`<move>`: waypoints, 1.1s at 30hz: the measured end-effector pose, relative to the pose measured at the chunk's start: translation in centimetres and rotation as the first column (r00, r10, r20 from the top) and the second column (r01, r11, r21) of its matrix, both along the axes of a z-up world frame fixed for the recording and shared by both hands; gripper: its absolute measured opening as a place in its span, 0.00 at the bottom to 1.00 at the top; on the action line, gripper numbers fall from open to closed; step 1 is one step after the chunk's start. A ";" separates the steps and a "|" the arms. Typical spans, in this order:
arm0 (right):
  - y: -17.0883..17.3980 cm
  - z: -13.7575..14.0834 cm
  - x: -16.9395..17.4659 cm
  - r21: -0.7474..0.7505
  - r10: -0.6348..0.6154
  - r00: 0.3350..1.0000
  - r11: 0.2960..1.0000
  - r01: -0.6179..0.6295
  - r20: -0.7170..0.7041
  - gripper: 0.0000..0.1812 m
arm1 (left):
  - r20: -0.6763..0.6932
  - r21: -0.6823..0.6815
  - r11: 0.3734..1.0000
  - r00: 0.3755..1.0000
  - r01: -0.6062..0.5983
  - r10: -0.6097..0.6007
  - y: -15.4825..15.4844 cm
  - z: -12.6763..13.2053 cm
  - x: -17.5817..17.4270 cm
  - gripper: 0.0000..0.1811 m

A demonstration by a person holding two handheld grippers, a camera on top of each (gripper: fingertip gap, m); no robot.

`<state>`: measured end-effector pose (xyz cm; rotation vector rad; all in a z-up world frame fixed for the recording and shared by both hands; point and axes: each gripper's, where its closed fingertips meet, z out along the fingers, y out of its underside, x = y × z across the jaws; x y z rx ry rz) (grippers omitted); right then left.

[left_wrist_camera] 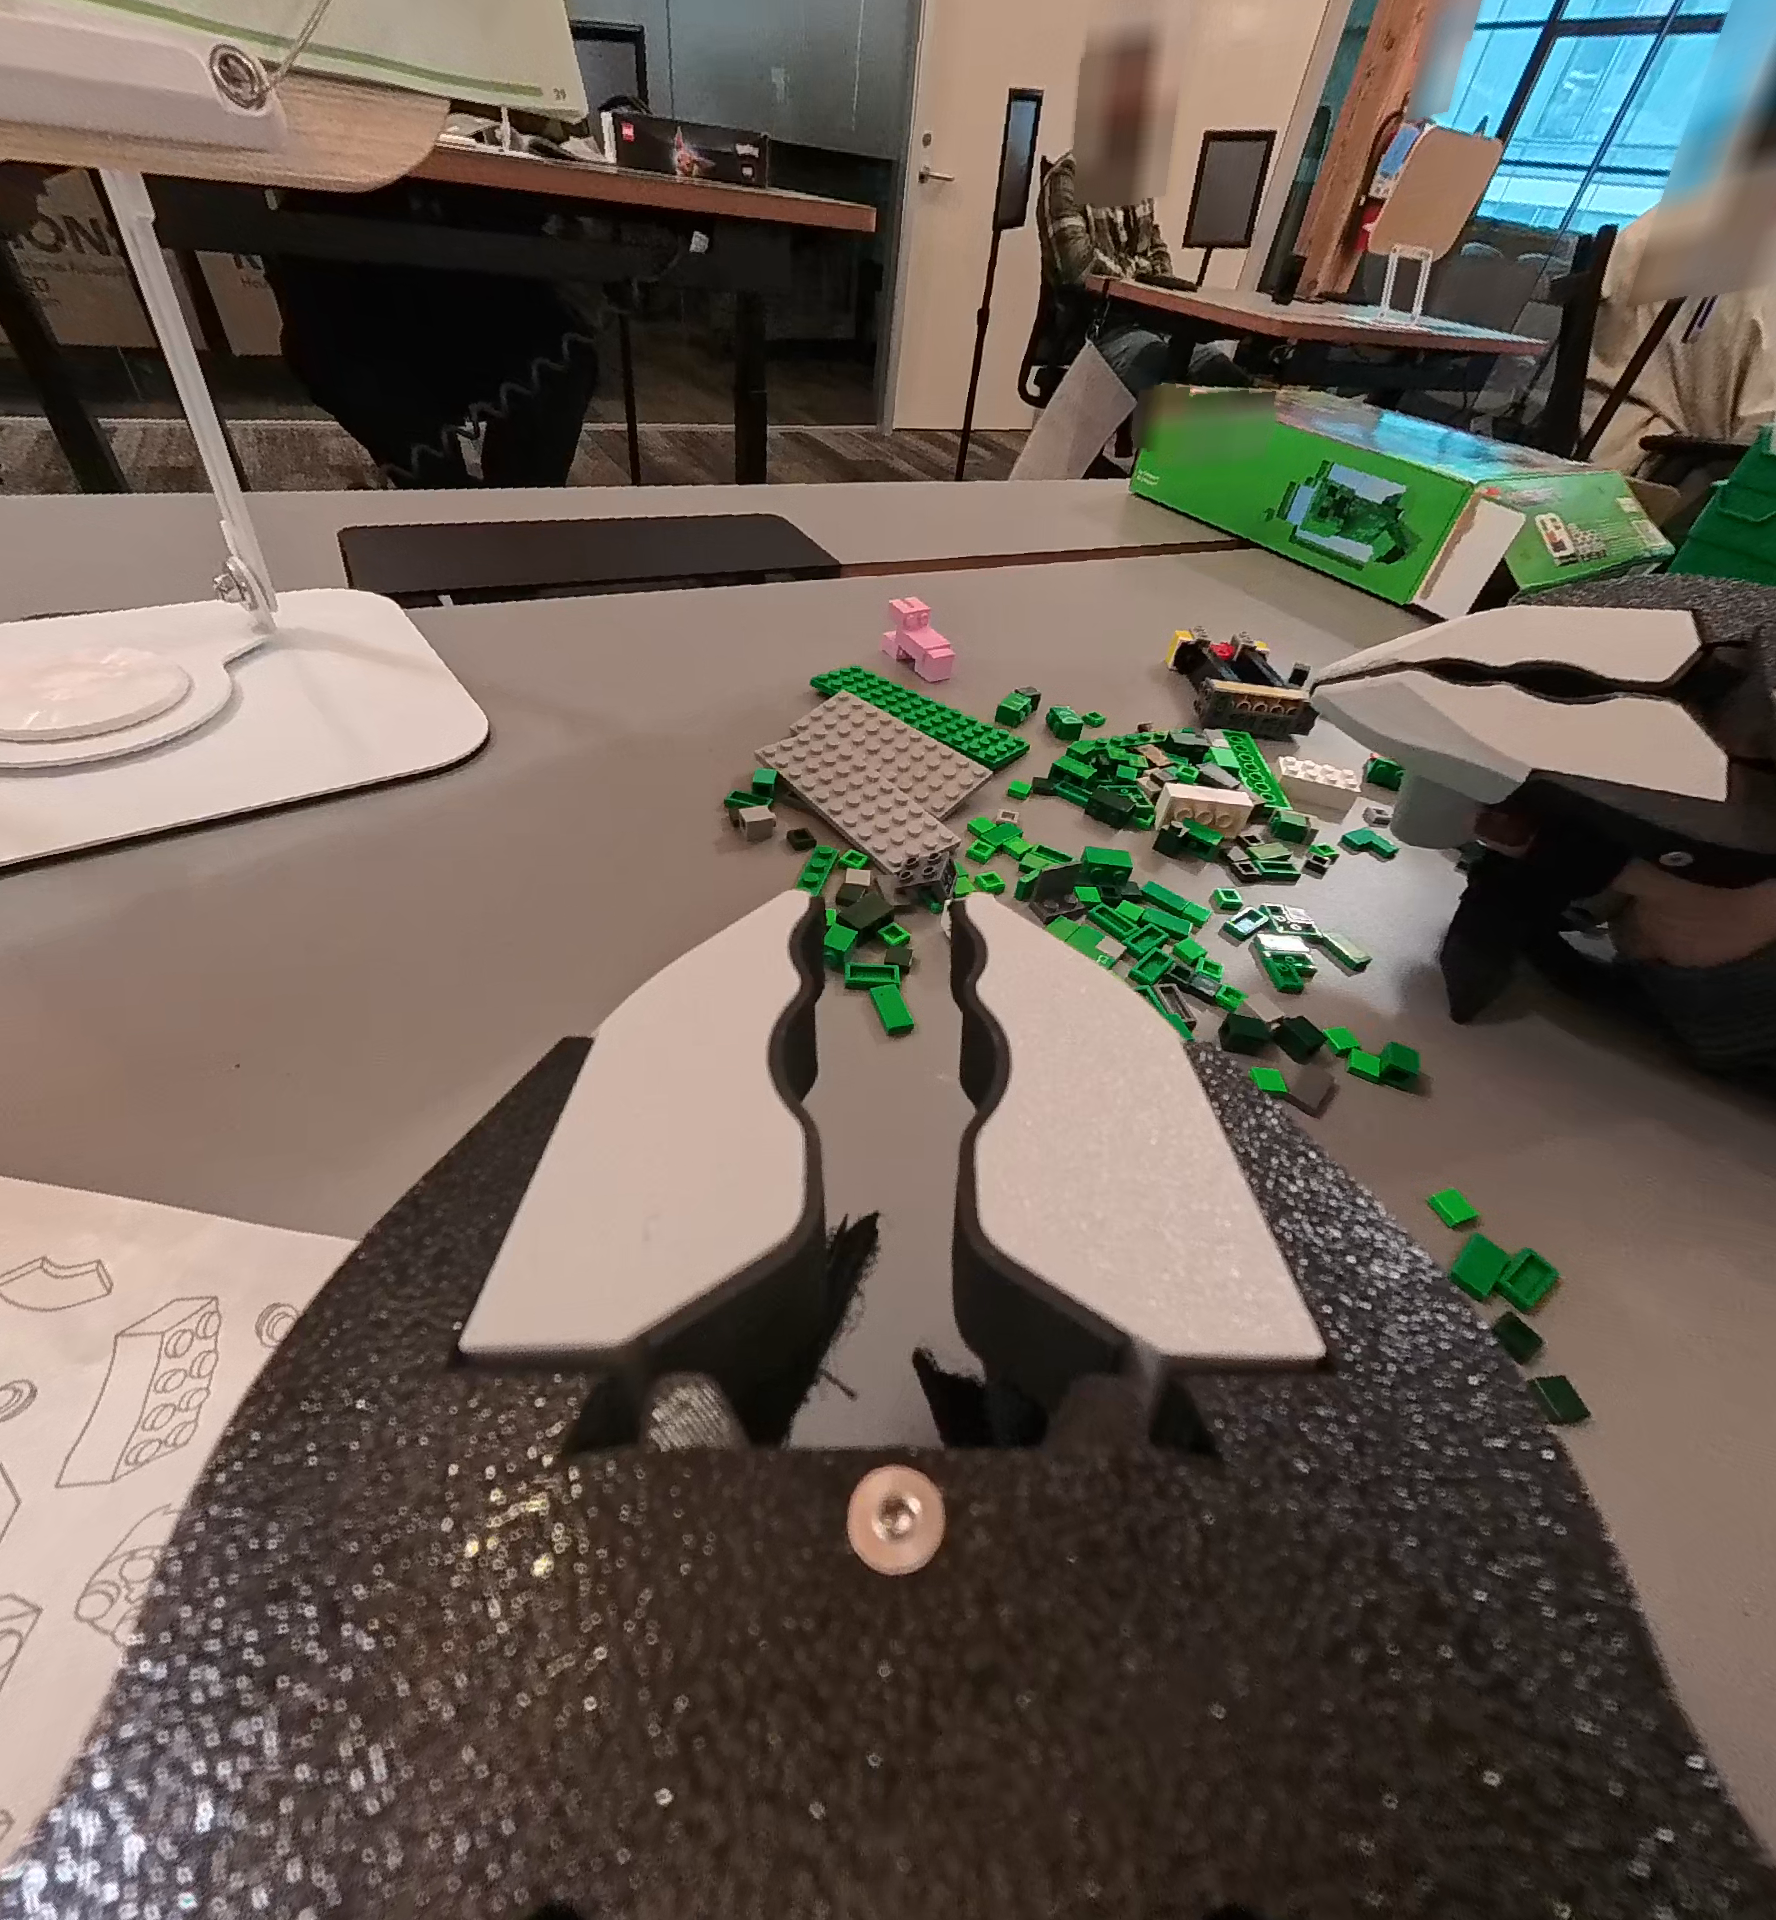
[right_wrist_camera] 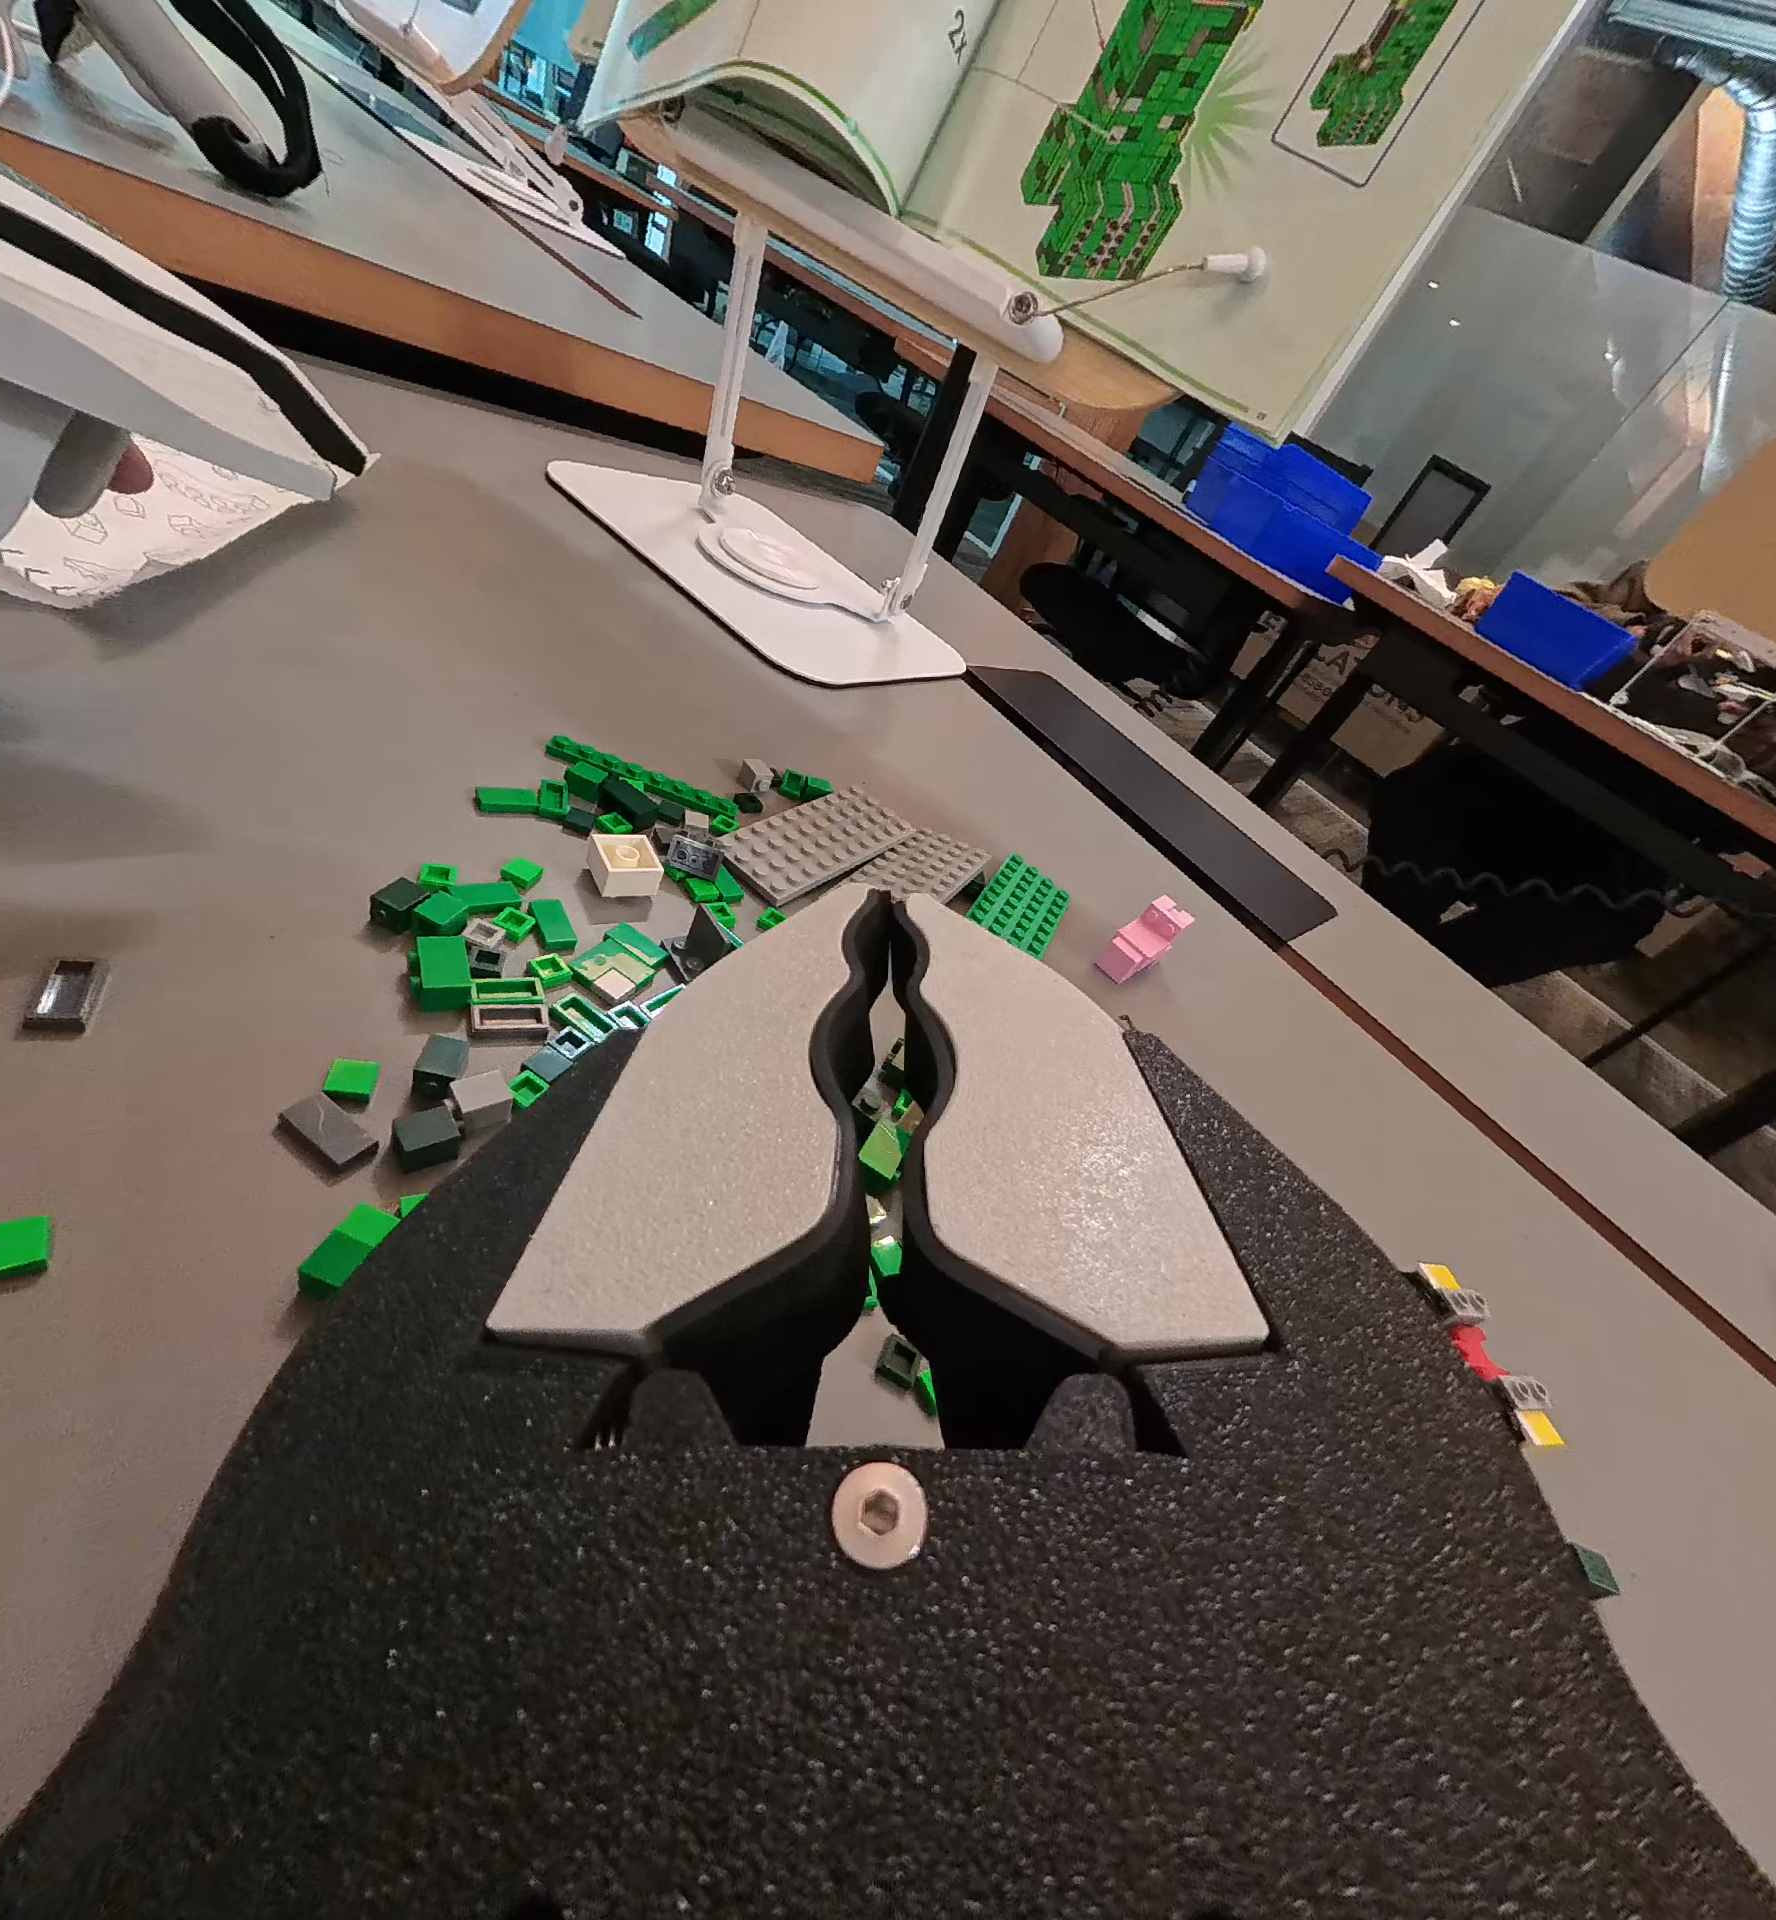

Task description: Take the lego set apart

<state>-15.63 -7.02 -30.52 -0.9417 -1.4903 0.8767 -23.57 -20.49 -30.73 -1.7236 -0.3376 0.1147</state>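
While apart, loose bricks (left_wrist_camera: 1123, 831) beyond left gripper (left_wrist_camera: 884, 914) tips.

The left tool (left_wrist_camera: 884, 914) has matt, finely grained grey plastic fingers (left_wrist_camera: 676, 1122) set in a rough, pebbled black body that glints under the light — with one shiny metal screw (left_wrist_camera: 894, 1519) in it. The right tool (right_wrist_camera: 889, 909) looks the same: grainy grey on coarse black. The tabletop (left_wrist_camera: 292, 935) is smooth, matt grey. The loose green bricks (left_wrist_camera: 1123, 894) are glossy plastic, as are the studded grey plate (left_wrist_camera: 879, 779) and the pink figure (left_wrist_camera: 920, 639). The printed sheet (left_wrist_camera: 63, 1403) is matt paper, and the green box (left_wrist_camera: 1383, 499) looks like smooth cardboard.
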 end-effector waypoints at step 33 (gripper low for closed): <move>-1.0 -0.8 2.1 0.096 0.196 0.955 0.970 -0.222 0.220 0.00 | -0.002 -0.007 1.000 1.000 0.004 -0.004 0.1 -0.1 0.1 0.11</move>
